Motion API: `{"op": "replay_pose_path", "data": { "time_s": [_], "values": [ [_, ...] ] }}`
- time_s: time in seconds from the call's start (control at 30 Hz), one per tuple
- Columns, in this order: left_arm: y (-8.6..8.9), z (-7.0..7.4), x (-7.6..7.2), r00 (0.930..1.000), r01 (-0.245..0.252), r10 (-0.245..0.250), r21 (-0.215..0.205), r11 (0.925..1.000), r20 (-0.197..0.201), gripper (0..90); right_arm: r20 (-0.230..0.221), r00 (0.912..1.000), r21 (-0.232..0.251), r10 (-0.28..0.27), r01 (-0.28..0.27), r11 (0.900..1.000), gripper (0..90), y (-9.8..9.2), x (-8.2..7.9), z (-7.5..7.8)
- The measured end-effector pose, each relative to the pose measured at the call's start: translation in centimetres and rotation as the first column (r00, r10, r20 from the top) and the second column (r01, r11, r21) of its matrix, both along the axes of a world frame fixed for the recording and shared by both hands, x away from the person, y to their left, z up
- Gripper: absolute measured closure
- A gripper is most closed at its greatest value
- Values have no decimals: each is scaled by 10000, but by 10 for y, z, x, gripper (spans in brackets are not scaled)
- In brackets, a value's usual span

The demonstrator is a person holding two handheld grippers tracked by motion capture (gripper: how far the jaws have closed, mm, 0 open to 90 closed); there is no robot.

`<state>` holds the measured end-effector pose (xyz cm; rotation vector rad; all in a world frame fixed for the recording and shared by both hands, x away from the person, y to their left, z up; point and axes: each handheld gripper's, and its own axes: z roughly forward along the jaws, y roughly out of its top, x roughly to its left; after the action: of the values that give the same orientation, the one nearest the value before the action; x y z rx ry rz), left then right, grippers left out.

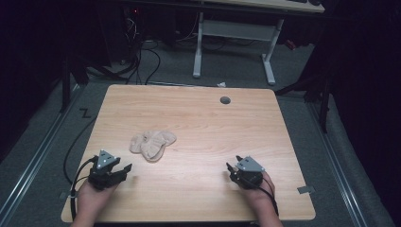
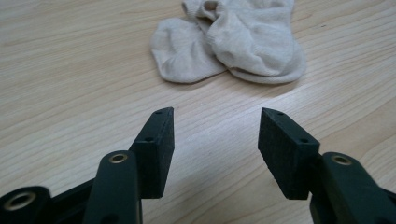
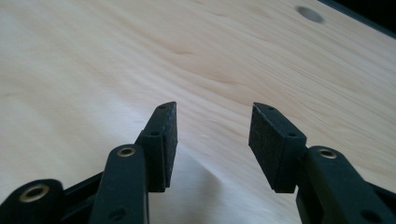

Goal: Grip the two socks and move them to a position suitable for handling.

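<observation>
Two beige socks [image 1: 152,143] lie overlapping in a loose heap on the wooden table [image 1: 198,118], left of its middle. In the left gripper view the socks [image 2: 233,42] lie just ahead of the black jaws. My left gripper [image 1: 124,171] rests near the front left of the table, a short way in front of the socks, its jaws wide apart with nothing between them; the same gap shows close up at the left gripper [image 2: 215,126]. My right gripper [image 1: 231,169] sits at the front right, open and empty over bare wood, as the right gripper [image 3: 214,121] view confirms.
A round grey cable hole [image 1: 225,100] sits near the table's far edge, also seen as the hole [image 3: 310,14]. A white desk frame [image 1: 234,42] and loose cables [image 1: 142,61] stand on the floor beyond. A small grey tab [image 1: 305,189] lies at the table's right front edge.
</observation>
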<state>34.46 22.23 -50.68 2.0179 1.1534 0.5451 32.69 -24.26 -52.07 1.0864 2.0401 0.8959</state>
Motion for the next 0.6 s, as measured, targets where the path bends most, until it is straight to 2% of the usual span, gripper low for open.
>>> {"op": "replay_pose_path", "data": {
  "time_s": [0.07, 0.1, 0.17, 0.23, 0.37, 0.4, 0.53, 0.6],
  "values": [
    [-2, 0, 3, 10000, 25, -25, -60, 10000, -63, 466, 63, 9992, 493, -400, 396, 9980, 528, -8, 2, 1],
    [-2, 0, 3, 10000, 25, -25, -60, 10000, -63, 466, 70, 9989, 744, -460, 454, 9962, 529, -11, 2, 1],
    [-4, -1, 5, 10000, 42, -43, -113, 9999, -58, 466, 73, 9988, 884, -485, 477, 9949, 531, -13, 1, 1],
    [-5, -1, 7, 10000, 49, -49, -127, 9999, -39, 468, -90, 9989, 1234, -470, 478, 9912, 538, -18, -3, 2],
    [-4, -1, 7, 10000, 40, -40, -255, 9997, -9, 467, 30, 9990, 1311, -446, 438, 9904, 534, -18, -5, 5],
    [-3, 0, 6, 10000, 67, -67, -243, 9997, -6, 466, 211, 9989, 1207, -430, 401, 9919, 532, -16, -6, 6],
    [-3, 2, 4, 9999, 107, -105, -430, 9990, 52, 465, 251, 9989, 1166, -404, 372, 9925, 524, -14, -5, 5],
    [-4, 2, 5, 9999, 145, -145, -454, 9989, 13, 462, 342, 9977, 1028, -586, 548, 9932, 501, -14, -6, 5]
  ]
}}
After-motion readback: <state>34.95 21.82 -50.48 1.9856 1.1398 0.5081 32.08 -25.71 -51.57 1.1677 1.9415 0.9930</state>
